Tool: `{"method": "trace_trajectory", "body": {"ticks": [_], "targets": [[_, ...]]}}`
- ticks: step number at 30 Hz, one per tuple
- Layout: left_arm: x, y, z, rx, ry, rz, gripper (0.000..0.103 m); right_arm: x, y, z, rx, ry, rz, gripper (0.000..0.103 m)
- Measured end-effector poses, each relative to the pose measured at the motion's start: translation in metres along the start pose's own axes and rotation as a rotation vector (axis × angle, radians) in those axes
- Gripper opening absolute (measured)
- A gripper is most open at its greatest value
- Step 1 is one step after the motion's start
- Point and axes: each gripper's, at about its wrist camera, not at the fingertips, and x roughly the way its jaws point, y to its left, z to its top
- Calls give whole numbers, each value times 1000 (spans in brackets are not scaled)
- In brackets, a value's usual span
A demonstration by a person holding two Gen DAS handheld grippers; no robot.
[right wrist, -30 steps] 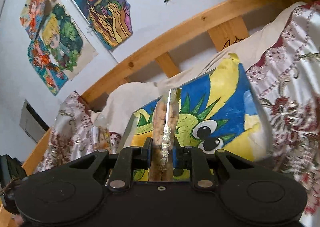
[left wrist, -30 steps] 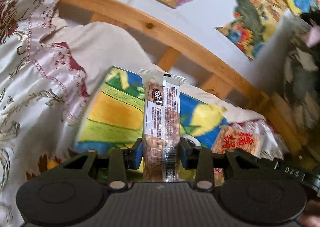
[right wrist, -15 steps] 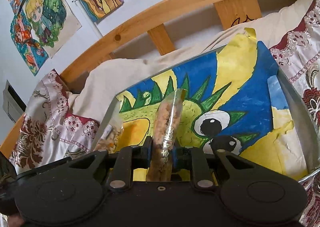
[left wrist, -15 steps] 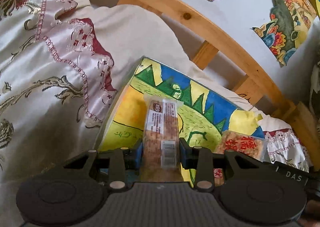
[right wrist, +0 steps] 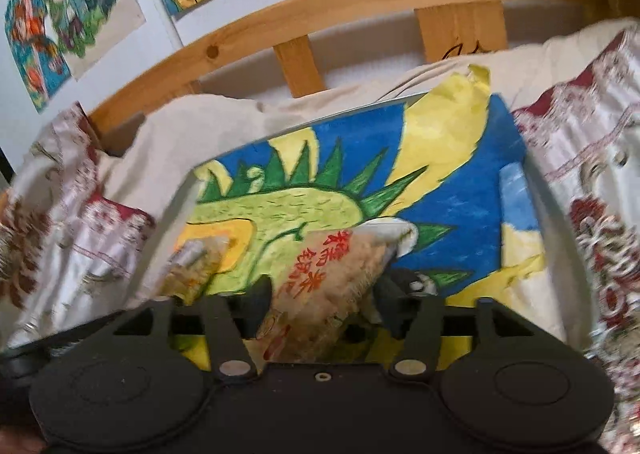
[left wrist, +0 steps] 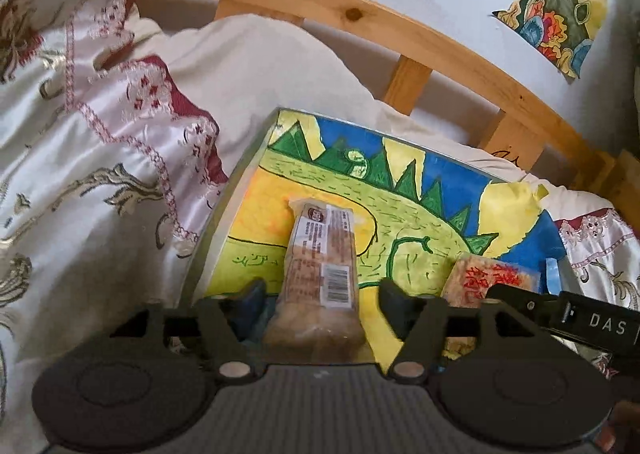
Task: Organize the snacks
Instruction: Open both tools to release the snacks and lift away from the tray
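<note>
Left hand-held gripper (left wrist: 320,296) jaws opening, snack bar (left wrist: 320,270) between, lying on tray (left wrist: 208,238). Right hand-held gripper (right wrist: 320,292) opening my rice cracker pack (right wrist: 332,286) there too. Both snacks placed; remaining unclear.

We read "DAS" in white letters on the black gripper part (left wrist: 600,324), just right of the snack bar (left wrist: 320,270). That snack bar carries a barcode and small unreadable print. The rice-cake packet (right wrist: 320,286) shows red Chinese characters we cannot decipher.
</note>
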Motion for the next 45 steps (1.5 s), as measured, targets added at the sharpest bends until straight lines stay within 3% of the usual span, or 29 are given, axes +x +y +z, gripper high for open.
{"method": "trace_trajectory", "body": {"ticks": [1, 6, 10, 19, 24, 36, 45], "targets": [[-3, -2, 0, 1, -8, 9, 82, -1, 0, 1, -13, 1, -23, 75], [-26, -11, 2, -6, -48, 48, 95, -20, -1, 2, -51, -44, -70, 88], [-53, -20, 6, -3, -99, 89, 99, -47, 1, 1, -89, -111, -73, 98], [-136, -41, 0, 18, -235, 124, 102, -135, 10, -9, -173, -301, -38, 102], [-176, -47, -16, 23, -255, 150, 102, -180, 14, -28, -217, -380, -7, 102], [-258, -43, -82, 60, -256, 220, 102, -248, 24, -82, -200, -340, 25, 102], [-285, -39, -114, 51, -218, 231, 102, -272, 24, -118, -164, -270, 17, 102]]}}
